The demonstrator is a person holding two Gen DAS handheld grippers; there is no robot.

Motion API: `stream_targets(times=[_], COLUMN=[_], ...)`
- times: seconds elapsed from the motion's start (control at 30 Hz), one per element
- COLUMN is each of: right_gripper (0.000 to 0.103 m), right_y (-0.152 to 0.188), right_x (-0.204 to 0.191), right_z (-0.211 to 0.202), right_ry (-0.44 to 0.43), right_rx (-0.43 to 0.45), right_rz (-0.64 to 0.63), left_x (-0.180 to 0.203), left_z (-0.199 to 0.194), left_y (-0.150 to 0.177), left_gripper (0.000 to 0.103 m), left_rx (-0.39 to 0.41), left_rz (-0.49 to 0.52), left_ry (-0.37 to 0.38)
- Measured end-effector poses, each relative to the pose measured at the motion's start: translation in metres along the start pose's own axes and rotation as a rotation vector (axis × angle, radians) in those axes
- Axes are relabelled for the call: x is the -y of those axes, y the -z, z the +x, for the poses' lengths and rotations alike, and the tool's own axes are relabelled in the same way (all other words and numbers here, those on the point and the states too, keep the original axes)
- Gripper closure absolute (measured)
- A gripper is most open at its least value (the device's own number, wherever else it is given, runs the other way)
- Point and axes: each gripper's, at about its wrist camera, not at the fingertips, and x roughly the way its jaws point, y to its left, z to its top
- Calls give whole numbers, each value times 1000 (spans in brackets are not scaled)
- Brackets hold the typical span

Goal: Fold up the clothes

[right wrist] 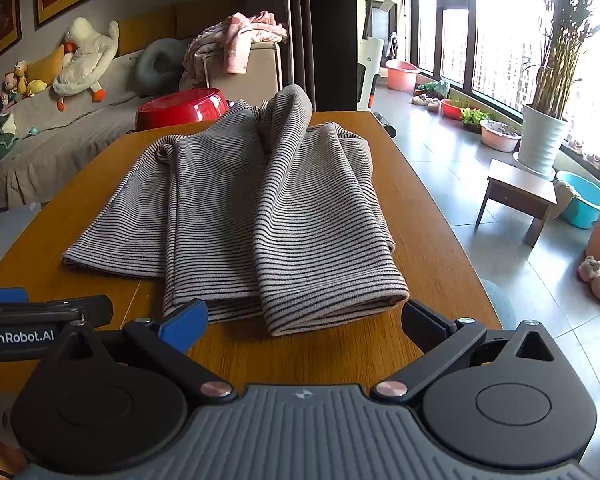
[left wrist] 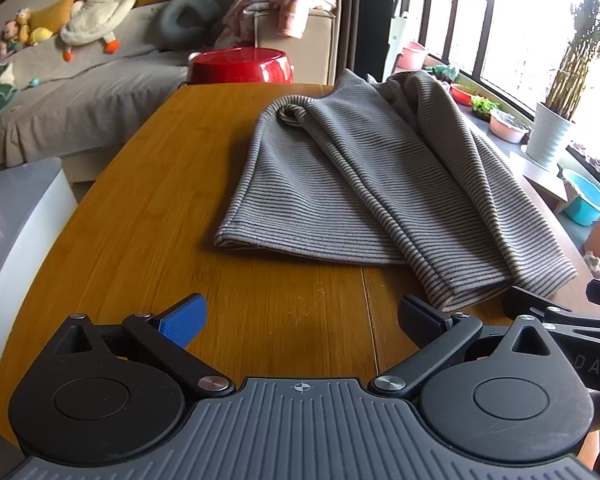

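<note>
Lying ahead of both tools, the striped garment (left wrist: 352,184) rests on the wooden tabletop (left wrist: 172,184), partly folded lengthwise, with loose layers bunched along its far side and its hem end nearest the tools. The left tool (left wrist: 302,320) hovers over bare wood with its jaws spread wide and nothing between them; the garment's near corner sits just ahead and to its right. The right tool (right wrist: 304,318) is likewise spread and empty, its jaws bracketing the near rolled edge of the garment (right wrist: 260,216) without clearly touching it. Each tool shows at the edge of the other's view, so they sit side by side at the same end of the cloth.

This placement suggests a setup for gripping the hem end at two points, probably so the cloth can be lifted evenly and folded away toward its far end. The bunched ridge running down the middle looks likely to shift or slide when lifted, so the fold seems only part done. Beyond the tabletop stands a red basin (left wrist: 242,65).
</note>
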Motion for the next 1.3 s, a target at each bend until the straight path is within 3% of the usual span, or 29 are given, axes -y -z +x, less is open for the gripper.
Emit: stream_targets(times=[1.3], right_gripper=[0], right_y=[2], right_x=[-1], right_z=[3], right_ry=[4], right_rx=[-12], right_rz=[-4], left_x=[-2], left_z=[2], left_y=[2], left_gripper=[0], left_rx=[-6], left_rz=[-11], left_ry=[1])
